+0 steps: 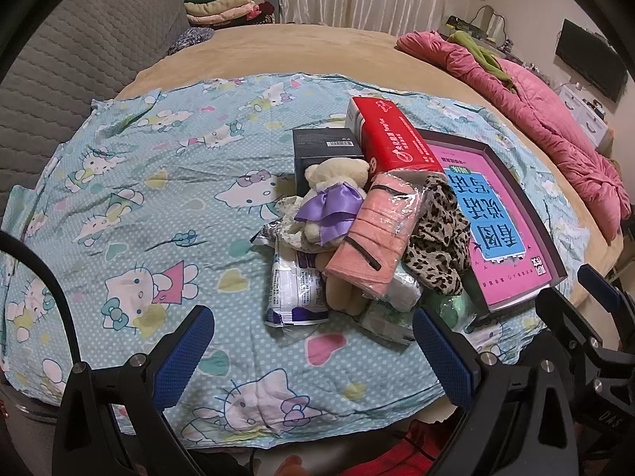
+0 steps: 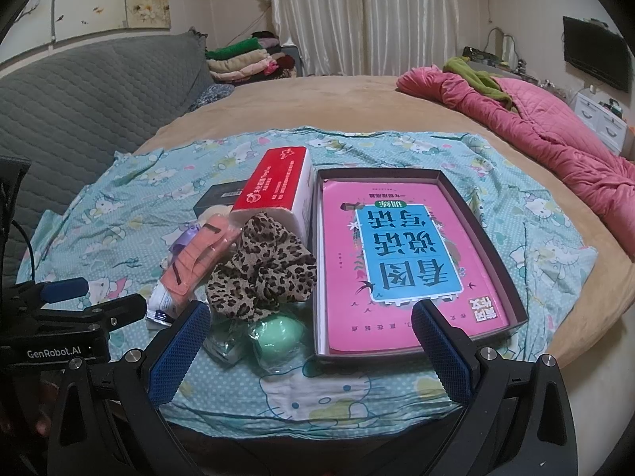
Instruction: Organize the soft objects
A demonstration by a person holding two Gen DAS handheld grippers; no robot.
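A pile of soft things lies on the Hello Kitty cloth (image 1: pixel 131 182): a cream teddy bear (image 1: pixel 337 178) with a purple bow, a pink towel in clear wrap (image 1: pixel 373 234), a leopard-print scrunchie (image 1: pixel 436 242) (image 2: pixel 262 265), a white wipes pack (image 1: pixel 293 289) and a green sponge egg (image 2: pixel 278 335). My left gripper (image 1: pixel 313 351) hovers open in front of the pile. The right gripper (image 2: pixel 311 353) is open too, low before the green egg and the dark box (image 2: pixel 512 289) holding a pink book (image 2: pixel 397 261). Neither holds anything.
A red tissue box (image 1: pixel 393 139) (image 2: pixel 278 186) and a black box (image 1: pixel 321 146) stand behind the pile. A pink quilt (image 2: pixel 535 127) lies at the right on the round tan bed (image 1: pixel 301 47). A grey sofa (image 1: pixel 79 59) and folded clothes (image 2: pixel 242 59) are at the back left.
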